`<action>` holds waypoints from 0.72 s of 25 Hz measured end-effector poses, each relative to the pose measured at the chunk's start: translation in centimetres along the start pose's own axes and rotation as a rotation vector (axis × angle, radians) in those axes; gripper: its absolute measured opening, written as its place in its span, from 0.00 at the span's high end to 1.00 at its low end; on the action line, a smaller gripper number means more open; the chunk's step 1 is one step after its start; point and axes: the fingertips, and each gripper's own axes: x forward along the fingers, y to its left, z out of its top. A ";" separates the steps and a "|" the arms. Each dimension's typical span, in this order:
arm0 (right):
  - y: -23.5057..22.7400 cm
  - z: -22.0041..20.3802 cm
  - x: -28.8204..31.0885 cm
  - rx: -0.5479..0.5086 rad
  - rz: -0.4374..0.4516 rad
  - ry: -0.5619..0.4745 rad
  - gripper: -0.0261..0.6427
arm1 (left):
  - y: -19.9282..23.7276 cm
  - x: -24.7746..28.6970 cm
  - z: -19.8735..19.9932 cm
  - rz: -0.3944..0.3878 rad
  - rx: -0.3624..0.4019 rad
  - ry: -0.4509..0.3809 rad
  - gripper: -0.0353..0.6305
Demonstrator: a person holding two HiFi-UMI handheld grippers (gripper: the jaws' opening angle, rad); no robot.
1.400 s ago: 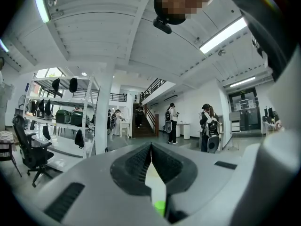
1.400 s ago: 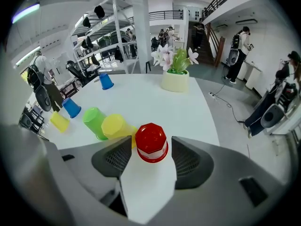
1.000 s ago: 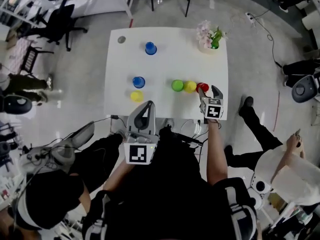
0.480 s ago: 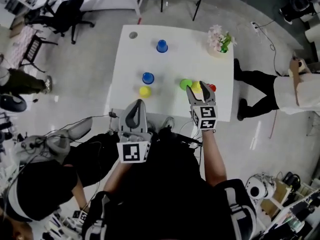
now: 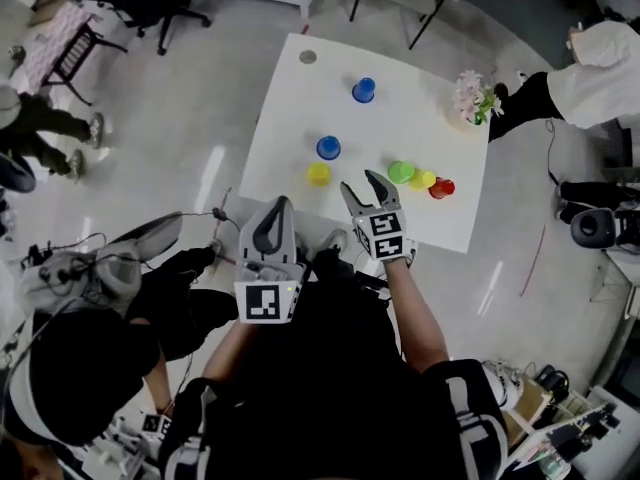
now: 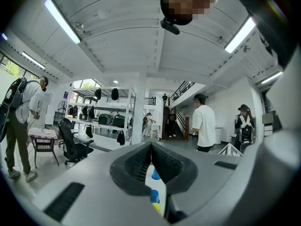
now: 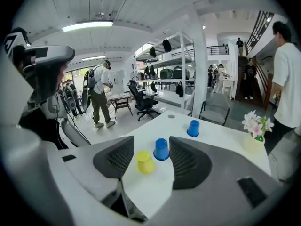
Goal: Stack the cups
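Six cups [image 5: 328,148] on table [image 5: 300,118] | flower vase [image 5: 470,103] at corner | bystander [image 5: 605,63] near it

Plain white table [image 5: 290,118]. On the table: far blue cup [image 5: 363,90], middle blue cup [image 5: 328,148] and yellow cup [image 5: 319,174]. Toward the table's right edge: green cup [image 5: 401,172], second yellow cup [image 5: 424,179], red cup [image 5: 442,188]. Pink-and-white flowers [image 5: 470,96] at the table's far right corner, grey disc [image 5: 308,57] at its far left corner. Grey left gripper [image 5: 281,201] and right gripper [image 5: 358,179] at the table's near edge, both with black-and-white square markers.
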 end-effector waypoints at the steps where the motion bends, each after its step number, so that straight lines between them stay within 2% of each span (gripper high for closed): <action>1: 1.0 -0.1 1.0 -0.006 0.016 0.016 0.58 | 0.7 -0.2 0.0 0.003 -0.002 0.003 0.91; 5: 3.4 -2.7 3.7 0.002 0.052 0.104 0.58 | 1.8 -1.4 -0.2 0.018 -0.036 0.013 0.91; 10: 4.0 -8.7 2.7 0.057 0.046 0.221 0.57 | -1.4 -5.4 -0.5 0.022 -0.038 0.019 0.91; 18: 4.0 -8.5 11.9 0.086 0.004 0.300 0.56 | 5.8 -1.4 -2.1 0.045 -0.070 0.039 0.91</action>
